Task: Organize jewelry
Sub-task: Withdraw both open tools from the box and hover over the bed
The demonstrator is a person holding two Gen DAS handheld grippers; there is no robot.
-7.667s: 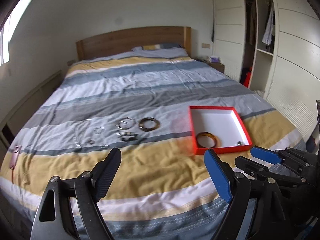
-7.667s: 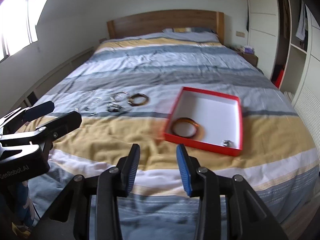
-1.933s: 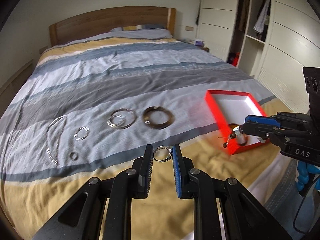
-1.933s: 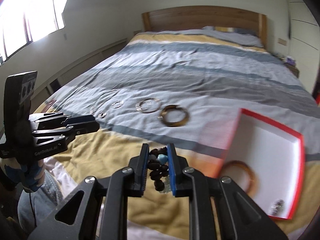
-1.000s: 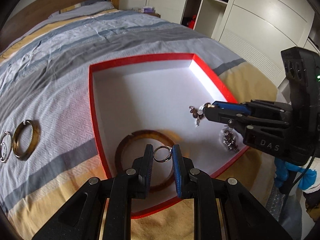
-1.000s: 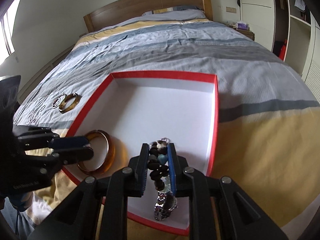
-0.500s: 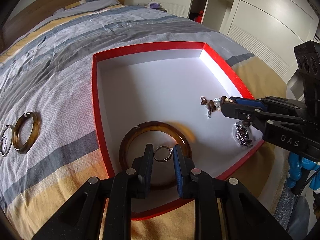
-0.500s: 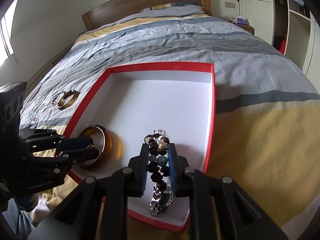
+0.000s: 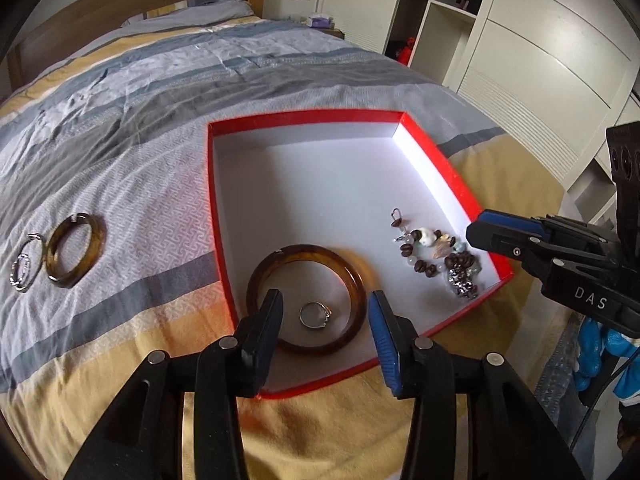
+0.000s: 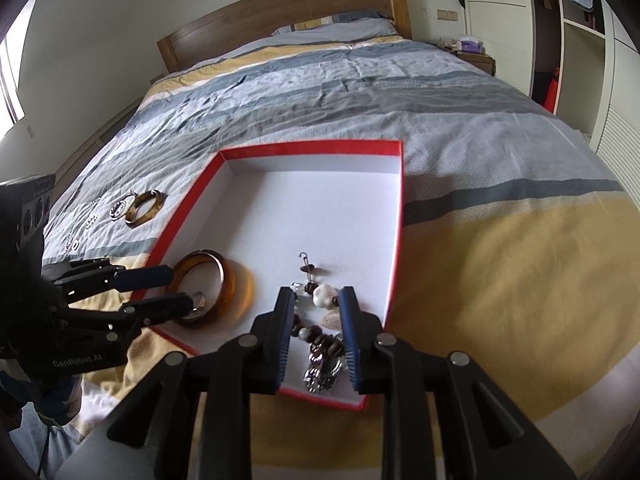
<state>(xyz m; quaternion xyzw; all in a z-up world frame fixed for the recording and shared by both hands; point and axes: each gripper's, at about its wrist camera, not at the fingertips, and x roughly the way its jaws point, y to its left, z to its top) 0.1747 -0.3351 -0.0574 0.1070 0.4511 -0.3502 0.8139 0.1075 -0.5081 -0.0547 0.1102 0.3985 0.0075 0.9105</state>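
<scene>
A red box (image 9: pixel 440 168) with a white floor lies on the bed (image 9: pixel 160 80), near its foot edge. The left gripper (image 9: pixel 324 320) hangs over the box's near left corner with its jaws spread and nothing between them. Below it a small silver ring (image 9: pixel 315 315) lies on the floor inside an amber bangle (image 9: pixel 306 298).

The right gripper (image 10: pixel 316 332) is over the near right corner, jaws likewise released. A beaded bracelet (image 10: pixel 316 312) lies on the floor between and just ahead of its fingers, running onto a silver watch (image 10: pixel 322 370) by the near wall.

On the cover left of the box, well apart from it, lie a second amber bangle (image 9: pixel 76 250), a silver hoop (image 9: pixel 24 266) touching its left side, and farther left some thin chains (image 10: pixel 86 216) too small to make out.
</scene>
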